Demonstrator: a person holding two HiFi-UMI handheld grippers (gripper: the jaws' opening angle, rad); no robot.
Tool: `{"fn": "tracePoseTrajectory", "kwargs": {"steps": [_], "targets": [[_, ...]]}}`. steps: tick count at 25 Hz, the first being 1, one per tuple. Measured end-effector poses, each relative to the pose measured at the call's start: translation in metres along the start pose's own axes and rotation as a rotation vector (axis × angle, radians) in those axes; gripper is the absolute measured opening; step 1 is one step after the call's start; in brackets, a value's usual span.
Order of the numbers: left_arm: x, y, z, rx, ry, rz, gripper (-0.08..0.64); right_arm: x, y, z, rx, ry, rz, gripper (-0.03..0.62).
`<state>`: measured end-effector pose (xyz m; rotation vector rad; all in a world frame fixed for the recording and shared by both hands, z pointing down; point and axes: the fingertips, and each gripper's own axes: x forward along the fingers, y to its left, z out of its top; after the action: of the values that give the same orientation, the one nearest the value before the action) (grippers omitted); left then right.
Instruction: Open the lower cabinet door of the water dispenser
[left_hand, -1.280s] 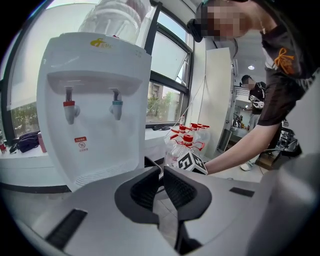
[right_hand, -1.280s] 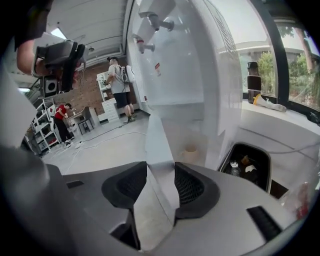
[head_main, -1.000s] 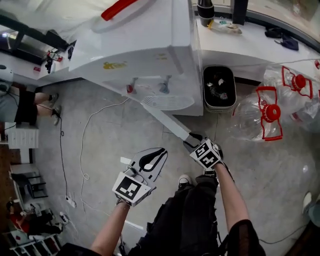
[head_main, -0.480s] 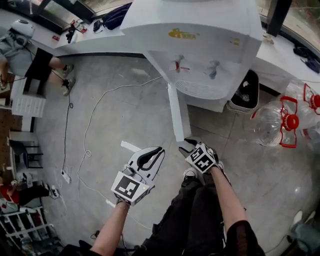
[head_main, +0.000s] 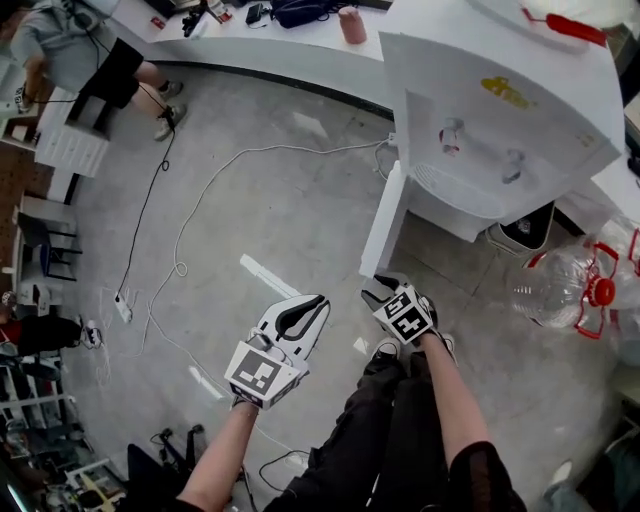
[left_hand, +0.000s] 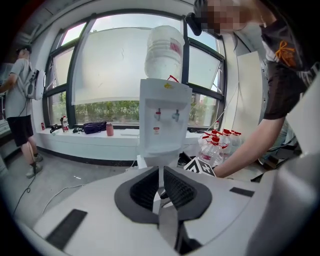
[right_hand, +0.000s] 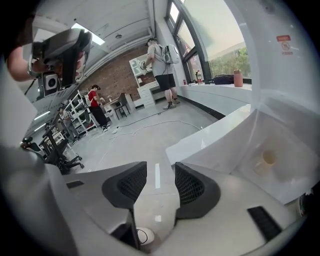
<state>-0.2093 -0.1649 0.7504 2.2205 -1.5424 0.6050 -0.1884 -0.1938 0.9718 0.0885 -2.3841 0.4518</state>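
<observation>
The white water dispenser (head_main: 500, 130) stands at the upper right, with a large bottle (left_hand: 164, 50) on top of it. Its lower cabinet door (head_main: 385, 225) is swung out towards me, edge on. My right gripper (head_main: 375, 290) sits at the door's free edge, open. In the right gripper view only floor shows between the pads of the right gripper (right_hand: 160, 182). There the door (right_hand: 210, 145) lies just beyond the right finger, and the open cabinet interior (right_hand: 270, 155) is further right. My left gripper (head_main: 315, 305) hovers beside it over the floor, shut and empty, pointing at the dispenser (left_hand: 162, 117).
Empty bottles with red caps (head_main: 575, 285) lie right of the dispenser, next to a black bin (head_main: 520, 235). A white cable (head_main: 200, 200) snakes over the grey floor. A person (head_main: 90, 50) stands at the upper left by the window counter (head_main: 260, 40).
The door has swung wider from the dispenser, with my right gripper staying at its free edge. Both hands and my view have swung round, so the dispenser now sits at the upper right.
</observation>
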Motion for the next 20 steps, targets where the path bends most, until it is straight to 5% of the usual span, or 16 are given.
{"fn": "tracePoseTrajectory", "kwargs": {"steps": [8,20], "targets": [[-0.043,0.003,0.037,-0.024,-0.004,0.002,0.029,-0.044,0.020,0.040,0.058,0.008,0.005,0.189],[-0.083,-0.022,0.141,-0.013,-0.054,-0.033,0.030,-0.194,0.057,0.163,0.106,-0.175,-0.013,0.166]]}}
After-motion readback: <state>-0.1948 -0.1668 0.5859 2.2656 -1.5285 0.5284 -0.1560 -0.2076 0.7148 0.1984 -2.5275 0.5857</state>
